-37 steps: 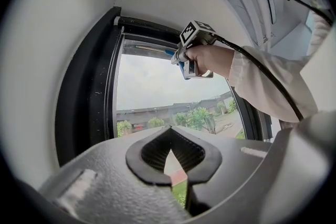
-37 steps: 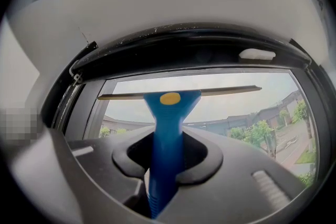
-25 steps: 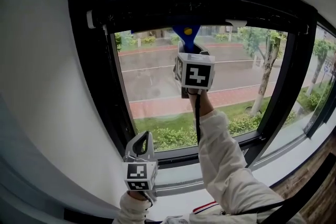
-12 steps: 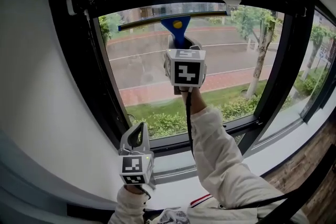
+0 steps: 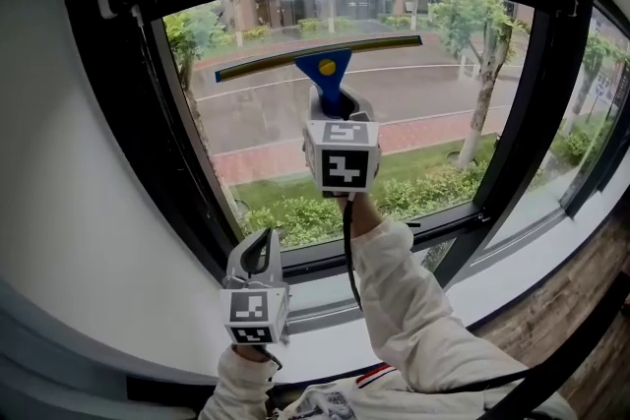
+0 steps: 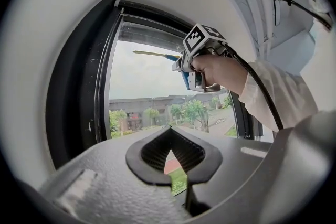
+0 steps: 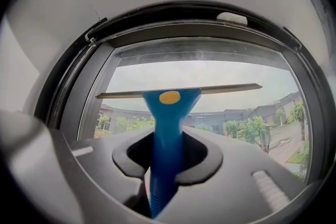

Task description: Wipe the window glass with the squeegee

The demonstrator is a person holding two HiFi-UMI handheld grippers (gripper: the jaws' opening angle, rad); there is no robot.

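- Head view looked steeply down on a person's pale sleeve (image 5: pixel 418 320) at the bottom of the picture, with a black cable (image 5: pixel 346 251) running up along the arm.
- Nearest on the left, the left gripper (image 5: pixel 258 256) was held low, in front of the white wall below the window's lower left corner. Its marker cube faced the camera.
- Left gripper view showed the left gripper (image 6: pixel 170 157) with its jaws drawn together, only a thin sliver of greenery showing between the tips.
- Higher and farther, the right gripper (image 5: pixel 333 105) was raised in front of the middle of the pane, its marker cube below the jaws.
- Right gripper view showed the right gripper (image 7: pixel 166 157) with its jaws clamped on the blue handle of the squeegee (image 7: pixel 169 113), which stood upright between them.
- In the head view the squeegee (image 5: pixel 323 66) rose above the right gripper. Its long blade lay across the upper part of the window glass (image 5: pixel 433 103), tilted a little, the left end lower.
- From the left gripper view, a hand (image 6: pixel 216 70) gripped the right gripper, with the squeegee (image 6: pixel 157 54) blade pointing toward the pane.
- A black window frame (image 5: pixel 148 123) enclosed the glass.
- Beyond the glass lay hedges (image 5: pixel 423 192), a red-paved path, a grey road (image 5: pixel 266 118) and trees (image 5: pixel 482 25).
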